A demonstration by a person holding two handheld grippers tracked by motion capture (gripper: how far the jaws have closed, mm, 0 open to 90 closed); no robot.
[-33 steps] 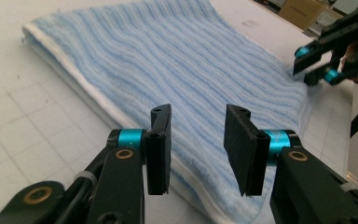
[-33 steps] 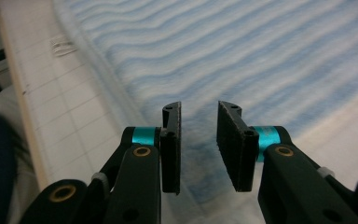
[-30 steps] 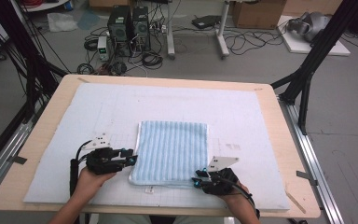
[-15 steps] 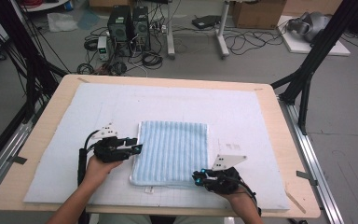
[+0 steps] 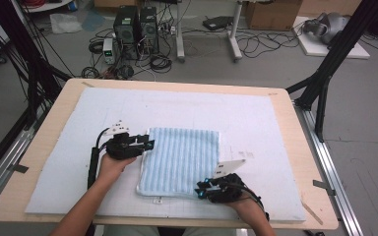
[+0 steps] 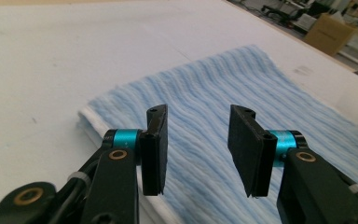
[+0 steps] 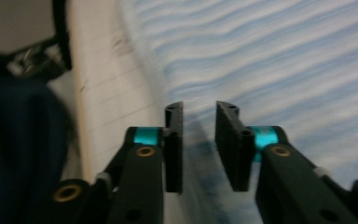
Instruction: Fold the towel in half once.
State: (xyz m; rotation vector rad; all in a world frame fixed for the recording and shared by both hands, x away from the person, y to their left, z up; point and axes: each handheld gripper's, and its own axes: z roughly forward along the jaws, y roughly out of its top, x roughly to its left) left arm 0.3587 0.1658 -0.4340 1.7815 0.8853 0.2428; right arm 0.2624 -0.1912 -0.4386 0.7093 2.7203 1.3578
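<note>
Both claws stood open: left claw over the towel's left edge, right claw at its near edge. Closing high would likely pinch only the top layer.

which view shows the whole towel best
The high view: the folded blue striped towel lies whole on the white mat, all four edges visible, with a gripper at its left edge and another at its near right corner. The left gripper view shows one corner and much of the top; the right gripper view shows a blurred strip along one edge.

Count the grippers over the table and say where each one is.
2. The left gripper is at the blue striped towel's left edge; the right gripper is at its near right corner.
</note>
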